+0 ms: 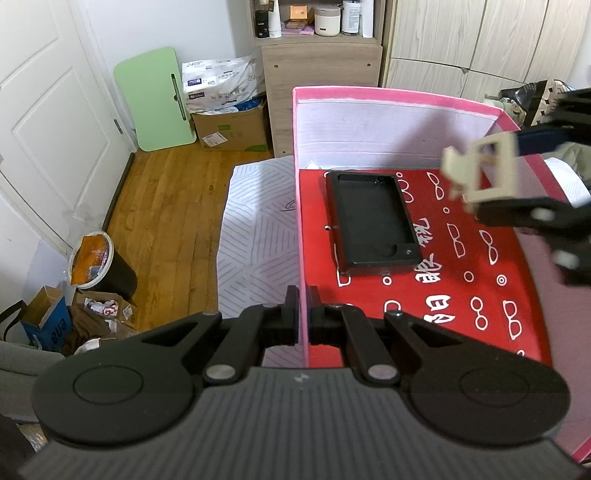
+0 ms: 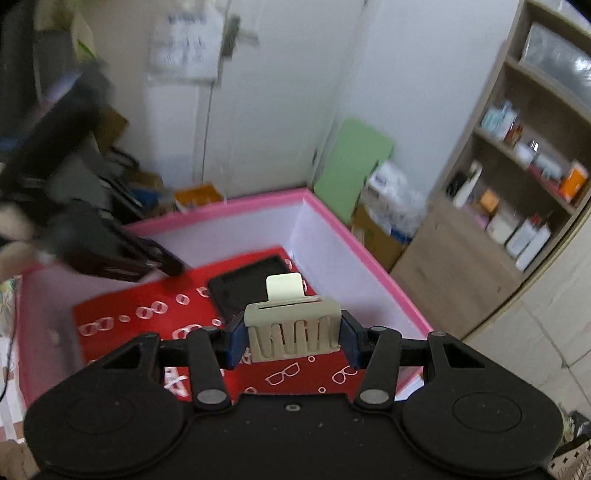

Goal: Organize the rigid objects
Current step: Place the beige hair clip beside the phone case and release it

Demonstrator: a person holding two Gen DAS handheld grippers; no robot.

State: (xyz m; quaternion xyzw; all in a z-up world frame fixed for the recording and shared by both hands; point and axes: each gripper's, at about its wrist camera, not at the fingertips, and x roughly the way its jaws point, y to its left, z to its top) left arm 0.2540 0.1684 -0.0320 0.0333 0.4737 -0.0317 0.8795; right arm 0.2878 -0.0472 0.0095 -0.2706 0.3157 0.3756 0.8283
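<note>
Left gripper (image 1: 303,314) pinches the pink box (image 1: 300,221) wall; right gripper (image 2: 293,341) clamps a cream clip (image 2: 293,328) above the black tray (image 1: 373,221) inside.

one pink box (image 1: 301,206), one black tray (image 1: 371,221), one beige clip (image 2: 293,325)

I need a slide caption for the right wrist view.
Right gripper holds a cream plastic clip above the pink-rimmed box.

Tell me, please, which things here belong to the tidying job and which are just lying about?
In the job: pink box, gripped at its wall by the left gripper; black tray; beige clip in the right gripper.
Lying about: green board, bin, shelf clutter.
</note>
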